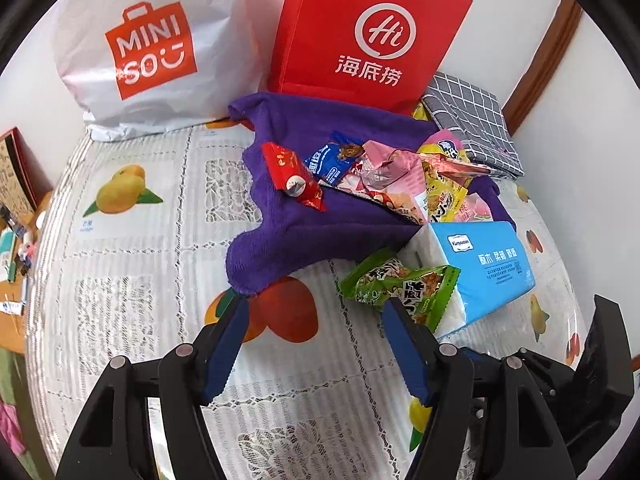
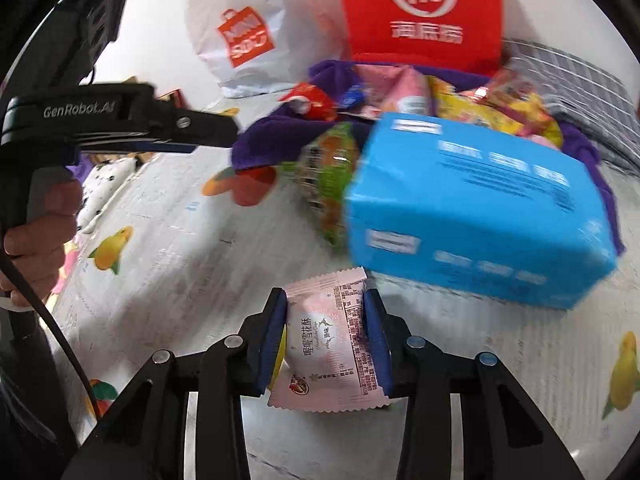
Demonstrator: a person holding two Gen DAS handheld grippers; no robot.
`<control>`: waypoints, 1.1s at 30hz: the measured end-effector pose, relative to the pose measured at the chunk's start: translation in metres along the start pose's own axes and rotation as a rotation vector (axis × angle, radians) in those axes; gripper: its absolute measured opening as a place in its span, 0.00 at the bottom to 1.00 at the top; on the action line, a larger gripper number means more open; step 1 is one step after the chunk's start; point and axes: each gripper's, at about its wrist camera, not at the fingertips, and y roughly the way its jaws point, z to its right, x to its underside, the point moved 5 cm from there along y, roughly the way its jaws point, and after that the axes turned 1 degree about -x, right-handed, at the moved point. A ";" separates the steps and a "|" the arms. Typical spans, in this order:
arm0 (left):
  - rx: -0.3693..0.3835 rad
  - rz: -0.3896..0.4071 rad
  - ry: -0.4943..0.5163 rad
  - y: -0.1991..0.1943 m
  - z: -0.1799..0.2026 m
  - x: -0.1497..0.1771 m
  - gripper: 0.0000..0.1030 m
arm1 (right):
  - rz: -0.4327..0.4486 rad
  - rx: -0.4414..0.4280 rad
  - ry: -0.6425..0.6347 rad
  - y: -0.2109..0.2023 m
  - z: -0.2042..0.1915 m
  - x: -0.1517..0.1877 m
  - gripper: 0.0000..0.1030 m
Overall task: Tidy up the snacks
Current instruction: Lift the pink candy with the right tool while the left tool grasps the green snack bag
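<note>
Several snack packets lie piled on a purple towel (image 1: 304, 224): a red packet (image 1: 294, 176), a blue one (image 1: 330, 160), pink ones (image 1: 394, 172) and a yellow one (image 1: 442, 196). A green snack packet (image 1: 404, 284) leans on a blue tissue pack (image 1: 488, 264), just ahead of my left gripper (image 1: 316, 308), which is open and empty above the table. My right gripper (image 2: 325, 300) is shut on a pink snack packet (image 2: 328, 340), held in front of the tissue pack (image 2: 476, 208). The left gripper's body (image 2: 120, 120) shows at the left in the right wrist view.
A white MINISO bag (image 1: 152, 48) and a red Hi bag (image 1: 372, 32) stand against the back wall. A grey checked cloth (image 1: 472, 120) lies at the back right. The table has a fruit-print lace cover (image 1: 128, 200). Its left edge drops to a cluttered wooden surface (image 1: 16, 240).
</note>
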 end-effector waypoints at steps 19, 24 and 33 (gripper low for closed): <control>0.085 0.002 0.040 0.030 0.052 -0.013 0.65 | 0.072 0.145 0.157 -0.038 0.114 0.021 0.38; 0.060 0.019 0.052 0.040 0.059 -0.019 0.67 | 0.092 0.119 0.158 -0.036 0.116 0.023 0.38; -0.002 -0.028 0.066 0.045 0.039 -0.002 0.65 | 0.097 0.074 0.193 -0.035 0.121 0.023 0.39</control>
